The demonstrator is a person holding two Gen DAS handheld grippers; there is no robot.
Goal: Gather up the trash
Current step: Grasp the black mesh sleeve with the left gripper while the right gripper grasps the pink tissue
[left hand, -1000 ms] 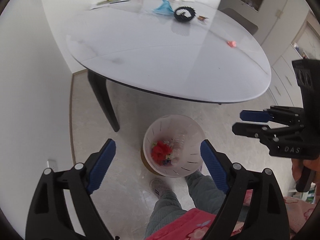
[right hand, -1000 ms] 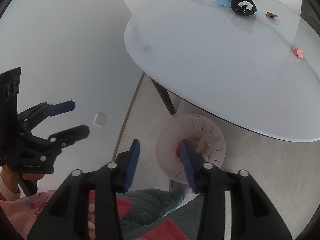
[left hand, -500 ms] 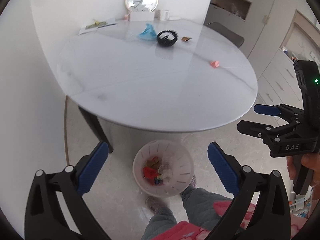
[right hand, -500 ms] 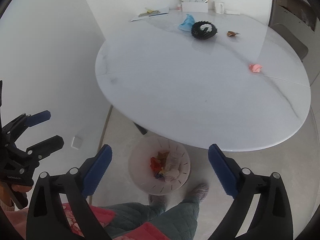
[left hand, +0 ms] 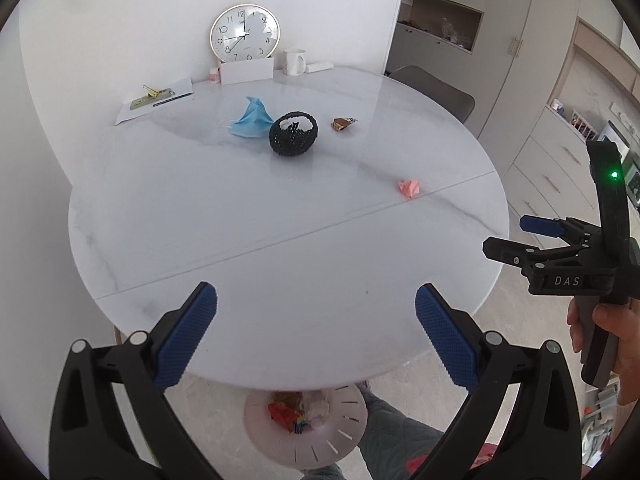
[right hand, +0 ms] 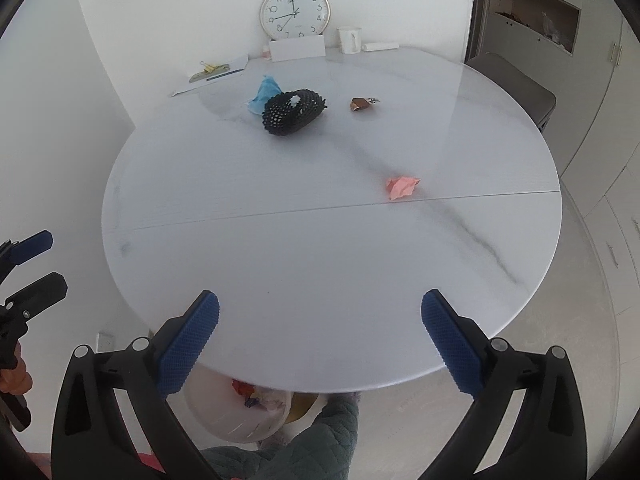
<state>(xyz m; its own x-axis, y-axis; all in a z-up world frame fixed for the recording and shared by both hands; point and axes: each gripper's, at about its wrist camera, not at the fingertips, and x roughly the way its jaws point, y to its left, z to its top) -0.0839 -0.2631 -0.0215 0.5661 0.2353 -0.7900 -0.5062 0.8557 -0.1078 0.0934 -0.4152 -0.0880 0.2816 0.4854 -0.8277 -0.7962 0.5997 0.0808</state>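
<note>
A crumpled pink paper (left hand: 409,188) (right hand: 402,187) lies on the round white table (left hand: 280,240) (right hand: 320,248), right of centre. A brown wrapper (left hand: 343,123) (right hand: 363,103) and a blue face mask (left hand: 251,118) (right hand: 266,90) lie farther back, beside a black woven basket (left hand: 294,134) (right hand: 292,113). A white bin (left hand: 308,428) (right hand: 236,410) with trash stands on the floor under the near table edge. My left gripper (left hand: 316,336) is open and empty above the near edge. My right gripper (right hand: 320,340) is open and empty too; it also shows in the left wrist view (left hand: 516,238).
A clock (left hand: 245,36), a white mug (left hand: 295,61), a card holder (left hand: 246,71) and papers with a clip (left hand: 156,98) stand at the table's back. A grey chair (left hand: 436,94) and cabinets (left hand: 540,100) are on the right. My legs are beside the bin.
Both grippers rose and tilted up from over the bin to above the table's near edge. The right gripper opened wide from nearly shut.
</note>
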